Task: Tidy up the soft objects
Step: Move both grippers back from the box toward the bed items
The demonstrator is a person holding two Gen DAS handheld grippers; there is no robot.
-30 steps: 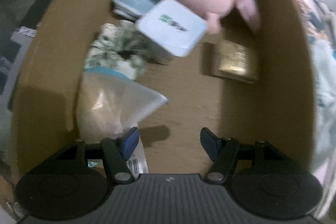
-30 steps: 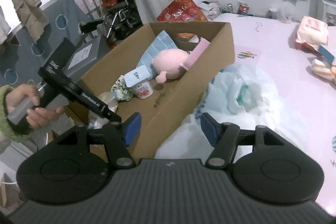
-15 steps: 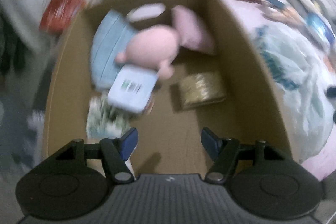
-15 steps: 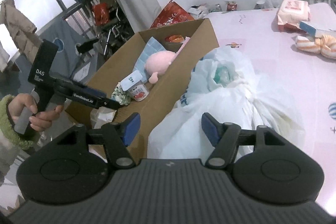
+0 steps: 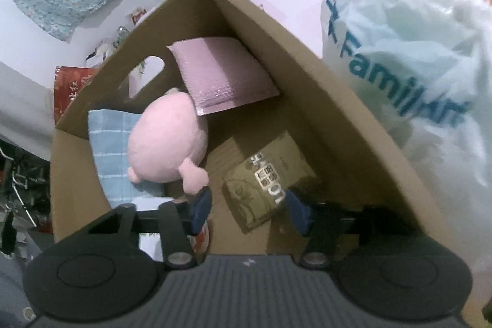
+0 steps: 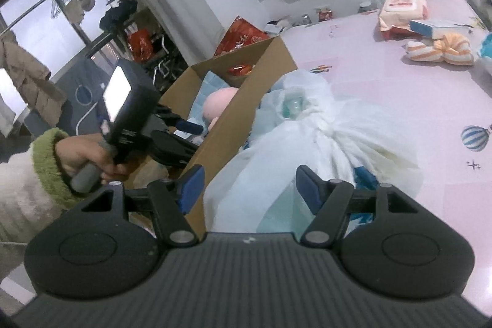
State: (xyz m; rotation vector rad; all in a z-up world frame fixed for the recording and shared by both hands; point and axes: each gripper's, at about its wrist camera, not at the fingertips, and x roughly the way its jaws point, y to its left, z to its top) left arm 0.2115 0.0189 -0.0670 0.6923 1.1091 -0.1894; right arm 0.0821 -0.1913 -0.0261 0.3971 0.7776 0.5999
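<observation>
The left gripper (image 5: 249,212), jaws apart and just closing on nothing, is hovering inside the cardboard box (image 5: 323,100). The right gripper (image 6: 249,188), jaws apart, is nearing the white plastic bag (image 6: 307,143) just ahead; next it likely needs to clamp there.

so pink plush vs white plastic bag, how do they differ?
The pink plush lies inside the cardboard box; the white plastic bag sits outside, against the box wall. The plush is plain and opaque; the bag is printed, translucent and knotted. The bag looks bulkier. Both are soft.
</observation>
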